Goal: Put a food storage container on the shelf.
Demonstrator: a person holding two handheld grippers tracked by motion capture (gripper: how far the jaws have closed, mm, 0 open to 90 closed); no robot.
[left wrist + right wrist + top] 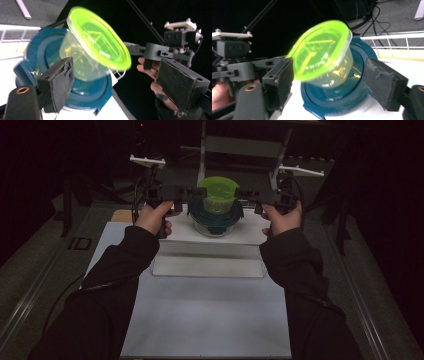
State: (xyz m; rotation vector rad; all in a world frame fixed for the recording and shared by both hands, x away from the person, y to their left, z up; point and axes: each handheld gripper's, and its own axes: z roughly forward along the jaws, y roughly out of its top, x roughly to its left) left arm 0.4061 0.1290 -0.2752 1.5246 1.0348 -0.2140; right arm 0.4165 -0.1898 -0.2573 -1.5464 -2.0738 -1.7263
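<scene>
The person stands at the table with a gripper in each hand, both held level and pointed inward at a small stack of tubs on a white box (210, 242). A clear tub with a bright green lid (218, 189) sits on top of a larger tub with a dark blue lid (216, 211), and it leans, its green lid tipped toward one side instead of lying flat.

The left gripper (192, 193) comes in from the left with its jaws spread apart. Seen along those jaws in the left gripper view, the green-lidded tub (96, 48) lies between them, closer to the nearer jaw, with open space on the far side. Neither pad presses on it. The blue lid (50, 53) spreads out behind and below the near jaw.

The right gripper (245, 195) comes in from the right, and its jaws stand wide as well. In the right gripper view the green-lidded tub (322, 52) sits in the gap; its lid rim looks to be just beside one jaw, and I cannot tell whether it touches. The other jaw is clear of it, standing over the blue lid (337, 97).

Each gripper shows beyond the tub in the other's view, facing it.
</scene>
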